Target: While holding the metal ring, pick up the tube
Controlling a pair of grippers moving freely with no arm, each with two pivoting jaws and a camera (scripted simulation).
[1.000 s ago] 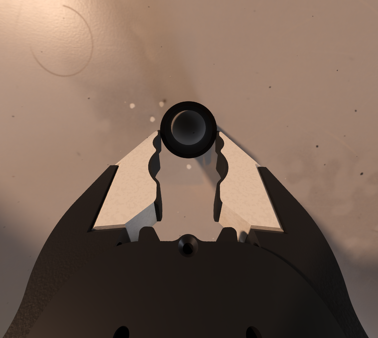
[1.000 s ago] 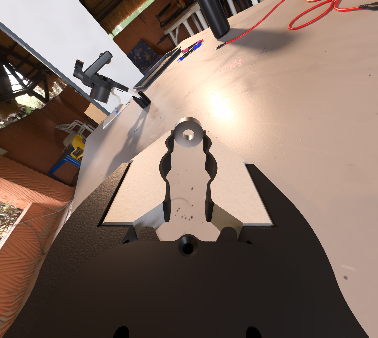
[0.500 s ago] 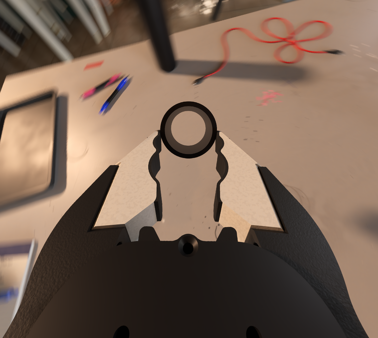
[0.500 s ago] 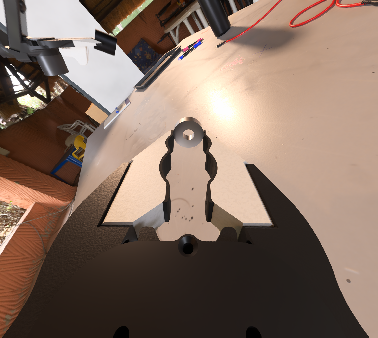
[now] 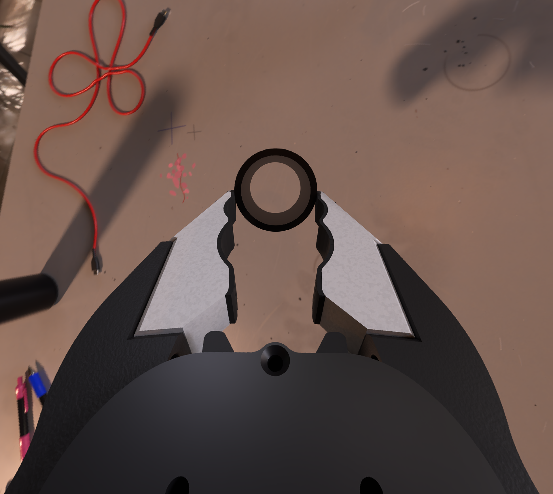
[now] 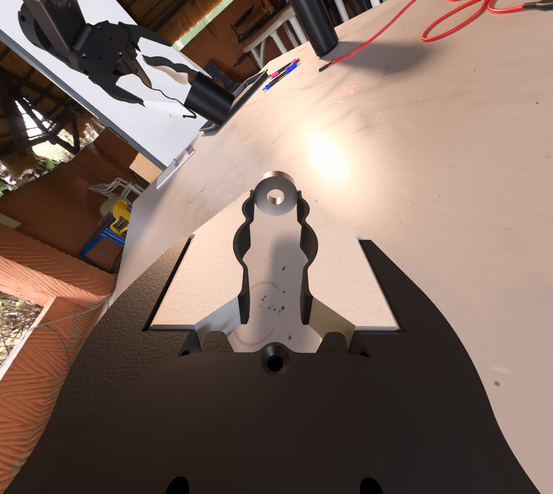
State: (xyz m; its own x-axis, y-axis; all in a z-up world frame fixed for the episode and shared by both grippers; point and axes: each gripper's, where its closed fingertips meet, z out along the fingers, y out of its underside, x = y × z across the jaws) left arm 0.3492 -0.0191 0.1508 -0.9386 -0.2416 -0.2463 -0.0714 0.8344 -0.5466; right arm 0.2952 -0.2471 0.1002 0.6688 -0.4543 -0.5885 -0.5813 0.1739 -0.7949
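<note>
Although both claws are occupied, the left gripper (image 5: 274,195) matters most: its two pale fingers are clenched on the short black hollow tube (image 5: 274,189), which sits between the tips with its open end facing the camera, so that the tan table top (image 5: 389,150) shows through the bore. Seen from the right wrist, the same tube (image 6: 209,99) hangs in the air above the table, held at one end, with its free end pointing away from the left gripper (image 6: 182,92).

The tube looks rigid and thin-walled, probably light, with a smooth round skin that may slip or roll between flat pads. The curved notches of the fingers seem the better seat for it. A grip nearer the middle of its length would probably tilt less than this one at the end.

The right gripper (image 6: 275,195) is closed on the small grey metal ring (image 6: 275,194), a thick washer shape that is likely hard and slippery.

Left of the tube lies the looped red cable (image 5: 98,73). A black pole (image 5: 27,294) stands farther left, and pink and blue pens (image 5: 25,408) lie below it.
</note>
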